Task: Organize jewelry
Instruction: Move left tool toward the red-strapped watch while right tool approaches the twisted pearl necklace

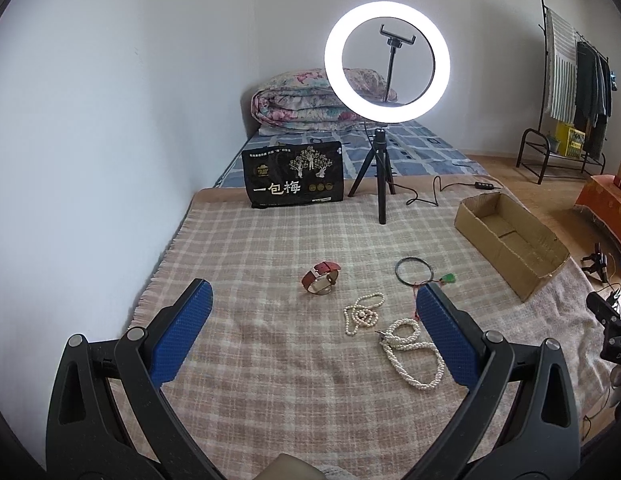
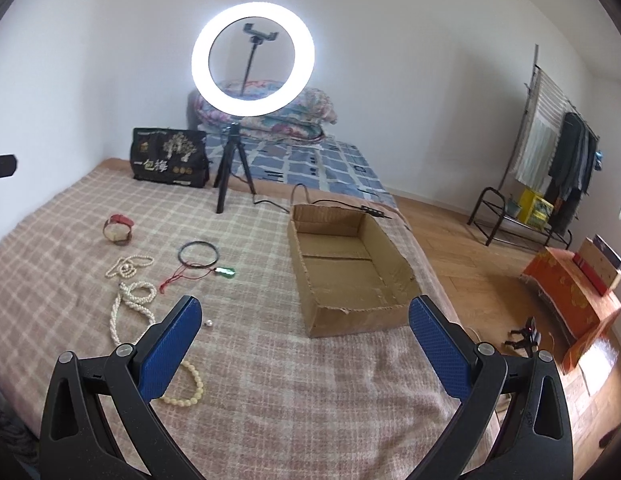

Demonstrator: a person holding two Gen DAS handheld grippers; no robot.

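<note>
Jewelry lies on a pink plaid blanket (image 1: pixel 270 360): a red-strap watch (image 1: pixel 321 277), a thin pearl necklace (image 1: pixel 362 314), a thick twisted pearl rope (image 1: pixel 414 356), a black bangle (image 1: pixel 413 270) and a green pendant (image 1: pixel 448 278) on red cord. An open cardboard box (image 1: pixel 510 240) sits to the right. My left gripper (image 1: pixel 312 296) is open and empty, above the blanket short of the jewelry. In the right wrist view I see the watch (image 2: pixel 118 230), bangle (image 2: pixel 198 254), pendant (image 2: pixel 226 271), pearl rope (image 2: pixel 130 304), a cream bead bracelet (image 2: pixel 190 388) and the box (image 2: pixel 350 272). My right gripper (image 2: pixel 306 312) is open and empty, just before the box.
A lit ring light on a tripod (image 1: pixel 384 176) and a black snack bag (image 1: pixel 294 178) stand at the blanket's far edge, with a cable (image 1: pixel 442 192). A folded quilt (image 1: pixel 310 108) lies behind. A clothes rack (image 1: pixel 570 100) and an orange-covered stand (image 2: pixel 578 300) are on the right.
</note>
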